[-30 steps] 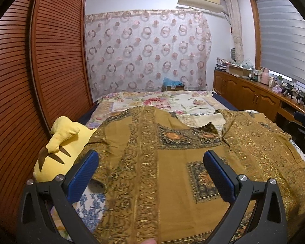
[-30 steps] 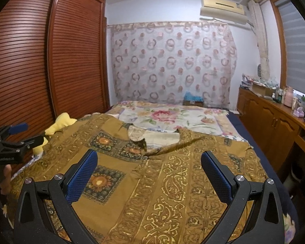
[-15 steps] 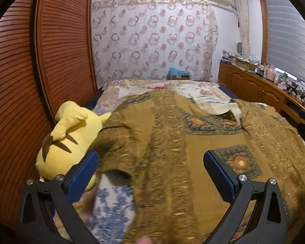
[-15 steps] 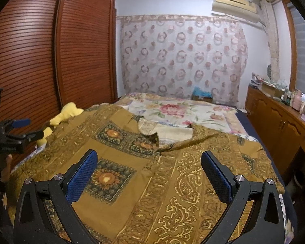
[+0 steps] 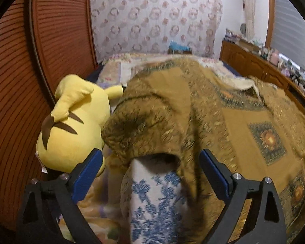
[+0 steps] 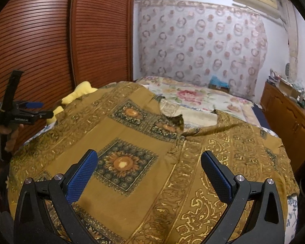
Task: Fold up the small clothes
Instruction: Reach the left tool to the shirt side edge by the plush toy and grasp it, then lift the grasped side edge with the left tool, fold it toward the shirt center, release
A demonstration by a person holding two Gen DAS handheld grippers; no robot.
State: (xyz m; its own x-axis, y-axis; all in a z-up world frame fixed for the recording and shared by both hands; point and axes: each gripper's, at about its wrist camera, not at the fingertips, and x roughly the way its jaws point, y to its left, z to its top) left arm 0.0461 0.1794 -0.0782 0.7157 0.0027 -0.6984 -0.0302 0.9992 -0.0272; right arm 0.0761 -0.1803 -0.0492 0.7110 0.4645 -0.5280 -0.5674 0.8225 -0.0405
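A mustard-gold patterned shirt [image 6: 144, 142] lies spread face up on the bed, collar toward the far end. In the left wrist view its left sleeve [image 5: 144, 126] hangs bunched over the bed's corner. My left gripper [image 5: 150, 170] is open, its blue pads either side of the sleeve's lower edge, not closed on it. It also shows at the left of the right wrist view [image 6: 20, 111]. My right gripper [image 6: 148, 172] is open and empty above the shirt's front.
A yellow plush toy [image 5: 75, 122] lies left of the sleeve against the slatted wooden wardrobe [image 5: 30, 65]. A blue-and-white bedsheet [image 5: 154, 199] shows under the sleeve. A wooden dresser [image 6: 290, 122] runs along the right. A floral quilt [image 6: 193, 95] covers the far bed.
My left gripper has swung left and down toward the shirt's left sleeve at the bed's corner. My right gripper has moved in lower over the shirt's front. Both stay open.
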